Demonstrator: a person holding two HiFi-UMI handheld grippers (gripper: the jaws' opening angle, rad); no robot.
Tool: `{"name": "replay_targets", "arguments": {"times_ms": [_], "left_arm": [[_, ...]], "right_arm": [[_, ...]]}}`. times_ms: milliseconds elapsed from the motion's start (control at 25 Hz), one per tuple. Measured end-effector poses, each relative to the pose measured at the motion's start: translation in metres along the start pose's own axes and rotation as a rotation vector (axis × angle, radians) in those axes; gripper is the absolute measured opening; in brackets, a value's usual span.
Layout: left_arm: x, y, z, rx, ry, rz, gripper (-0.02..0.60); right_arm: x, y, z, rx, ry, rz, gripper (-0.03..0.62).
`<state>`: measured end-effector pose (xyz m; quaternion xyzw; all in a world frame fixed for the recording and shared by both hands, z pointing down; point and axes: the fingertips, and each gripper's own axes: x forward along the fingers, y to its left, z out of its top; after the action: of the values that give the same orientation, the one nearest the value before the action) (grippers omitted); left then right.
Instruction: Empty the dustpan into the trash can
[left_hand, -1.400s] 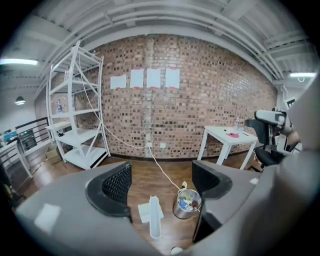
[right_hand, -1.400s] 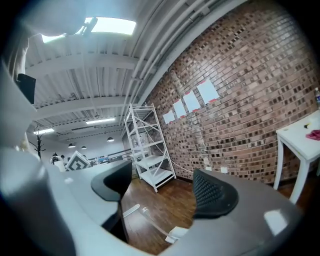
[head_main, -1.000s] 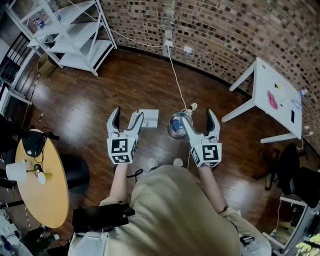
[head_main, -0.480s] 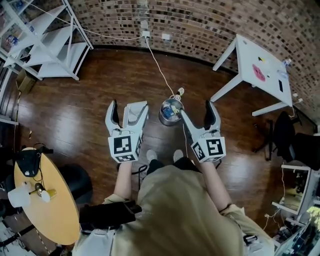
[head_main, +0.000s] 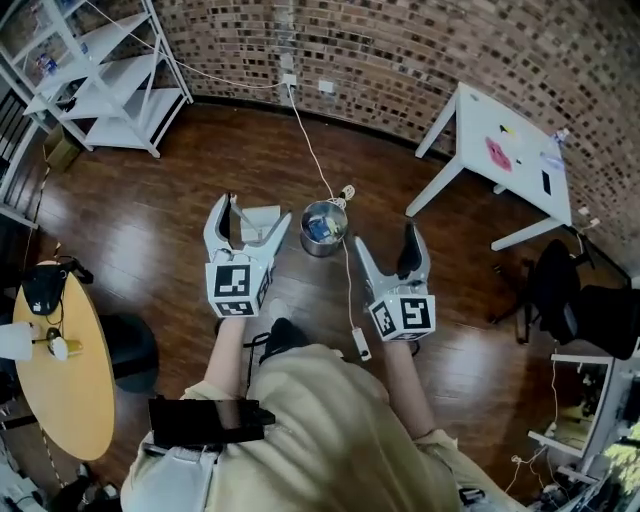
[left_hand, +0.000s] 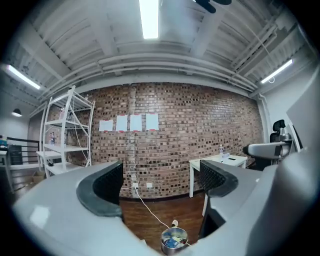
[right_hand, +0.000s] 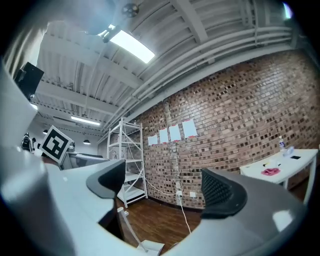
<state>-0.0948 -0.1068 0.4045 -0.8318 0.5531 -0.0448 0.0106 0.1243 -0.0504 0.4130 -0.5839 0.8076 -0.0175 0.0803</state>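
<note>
The left gripper (head_main: 254, 215) had its fingers spread wide. They had just been opening, and nothing was between them. The right gripper (head_main: 386, 242) had its fingers spread too, just opening, with nothing in them. The white dustpan (right_hand: 149, 247) sat on the wooden floor (head_main: 180, 220), low down under the left fingers, not touching them. The shiny metal trash can (head_main: 318, 248) stood low between the two pairs of fingers.
</note>
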Motion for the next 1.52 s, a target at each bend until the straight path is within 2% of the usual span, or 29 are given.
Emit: {"name": "replay_targets", "arguments": {"times_ms": [200, 360, 520, 720, 960, 1160, 1520], "left_arm": [[-0.039, -0.072, 0.007, -0.012, 0.025, 0.046, 0.471], [-0.072, -0.098, 0.022, 0.008, 0.024, 0.08, 0.471], [-0.096, -0.088, 0.036, 0.047, -0.002, 0.137, 0.468], [-0.102, -0.077, 0.037, 0.041, -0.023, 0.172, 0.462], [-0.116, -0.074, 0.023, 0.06, 0.006, 0.112, 0.454], [-0.126, -0.054, 0.014, 0.032, 0.004, 0.129, 0.454], [-0.133, -0.043, 0.016, 0.028, -0.006, 0.143, 0.454]], "right_arm": [[-0.057, -0.04, 0.006, 0.062, 0.004, 0.028, 0.462], [-0.077, -0.04, 0.023, 0.094, -0.017, 0.062, 0.462], [-0.082, -0.014, 0.044, 0.052, -0.043, 0.093, 0.462], [-0.078, -0.001, 0.044, -0.019, 0.002, 0.099, 0.462], [-0.067, 0.026, 0.04, -0.03, 0.015, 0.115, 0.462], [-0.06, 0.052, 0.03, -0.035, 0.028, 0.145, 0.462], [-0.056, 0.063, 0.031, -0.047, 0.033, 0.148, 0.462]]}}
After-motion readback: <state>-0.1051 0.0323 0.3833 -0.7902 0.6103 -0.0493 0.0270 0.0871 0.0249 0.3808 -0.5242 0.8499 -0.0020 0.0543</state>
